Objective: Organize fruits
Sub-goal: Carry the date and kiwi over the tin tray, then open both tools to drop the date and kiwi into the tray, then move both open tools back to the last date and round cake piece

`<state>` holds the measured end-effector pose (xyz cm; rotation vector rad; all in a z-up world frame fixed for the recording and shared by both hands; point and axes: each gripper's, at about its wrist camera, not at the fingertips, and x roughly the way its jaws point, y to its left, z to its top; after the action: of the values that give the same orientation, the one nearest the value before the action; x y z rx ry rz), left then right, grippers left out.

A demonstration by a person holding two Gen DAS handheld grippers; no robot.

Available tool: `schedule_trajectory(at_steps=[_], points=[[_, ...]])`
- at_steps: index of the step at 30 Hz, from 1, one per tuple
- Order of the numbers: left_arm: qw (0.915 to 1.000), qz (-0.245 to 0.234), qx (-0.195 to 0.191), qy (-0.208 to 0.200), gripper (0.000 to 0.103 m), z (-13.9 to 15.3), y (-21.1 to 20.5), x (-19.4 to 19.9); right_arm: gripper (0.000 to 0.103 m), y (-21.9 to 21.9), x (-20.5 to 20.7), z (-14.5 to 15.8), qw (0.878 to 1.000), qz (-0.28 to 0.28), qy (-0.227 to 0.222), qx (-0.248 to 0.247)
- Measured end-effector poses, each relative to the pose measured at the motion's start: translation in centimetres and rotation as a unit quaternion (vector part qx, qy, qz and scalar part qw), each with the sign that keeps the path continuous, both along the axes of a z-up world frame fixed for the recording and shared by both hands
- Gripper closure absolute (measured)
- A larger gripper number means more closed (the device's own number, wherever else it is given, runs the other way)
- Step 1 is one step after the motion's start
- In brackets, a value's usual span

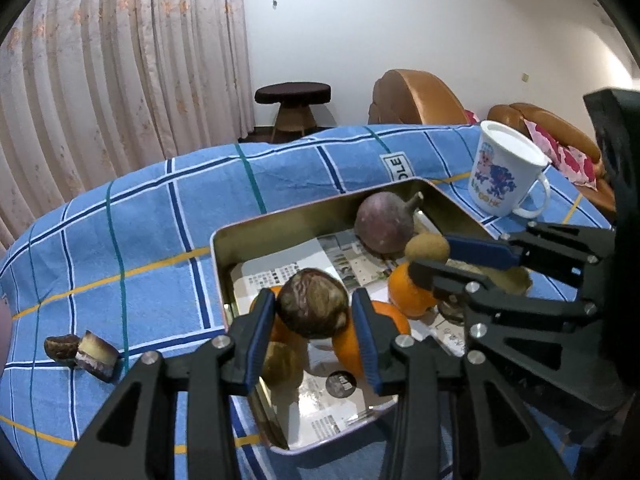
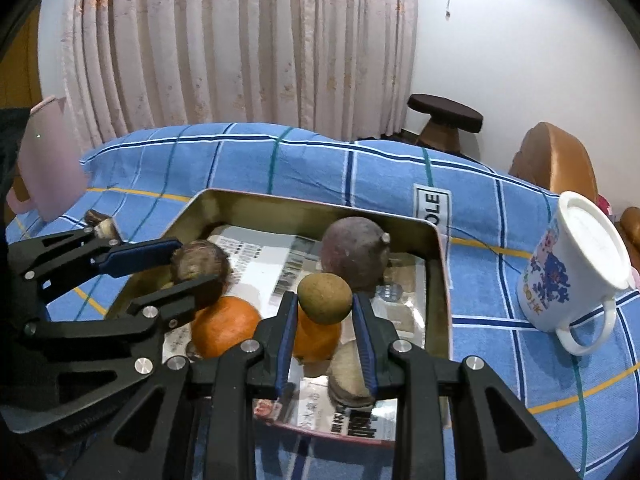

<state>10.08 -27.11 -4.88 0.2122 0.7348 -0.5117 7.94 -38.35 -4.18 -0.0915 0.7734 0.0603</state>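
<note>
A gold tin tray [image 1: 280, 216] [image 2: 312, 204] lined with newspaper lies on the blue checked cloth. Inside are a purple fruit with a stalk [image 1: 384, 220] [image 2: 354, 254] and oranges [image 1: 408, 292] [image 2: 224, 328]. My left gripper [image 1: 312, 300] [image 2: 198, 264] is shut on a dark brown round fruit [image 1: 312, 308] [image 2: 200, 266], held just above the oranges at the tray's near left. My right gripper [image 2: 324, 300] [image 1: 432, 258] is shut on a smaller tan round fruit [image 2: 325, 292] [image 1: 427, 247] over the tray's middle, above an orange.
A white printed mug [image 1: 504, 172] [image 2: 576, 272] stands on the cloth right of the tray. Two cut fruit pieces [image 1: 80, 352] [image 2: 102, 224] lie to the left of it. A pink cup [image 2: 48, 160] is at far left. A stool [image 1: 292, 94] and brown sofa [image 1: 416, 98] stand beyond.
</note>
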Motion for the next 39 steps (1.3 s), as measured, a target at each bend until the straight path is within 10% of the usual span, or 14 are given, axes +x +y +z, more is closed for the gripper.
schedule_trajectory(at_steps=[8,18,33,39], points=[[0.9999,0.008,-0.005,-0.013,0.034,1.0,0.9,-0.5,0.064,-0.1,-0.7,1.0,1.0,-0.013,-0.014,-0.009],[0.9992,0.01,0.002,-0.04,0.028,2.2,3.3,-1.8,0.058,1.9,-1.7,3.9,0.999,0.003,-0.05,-0.006],[0.9823,0.186,0.018,-0.013,0.026,-0.3,18.9,4.2,0.052,12.5,0.6,2.8,0.995,0.087,-0.041,-0.006],[0.9818,0.189,0.009,0.007,0.028,-1.5,20.3,5.4,0.052,14.7,0.9,1.5,0.994,0.103,-0.03,-0.011]])
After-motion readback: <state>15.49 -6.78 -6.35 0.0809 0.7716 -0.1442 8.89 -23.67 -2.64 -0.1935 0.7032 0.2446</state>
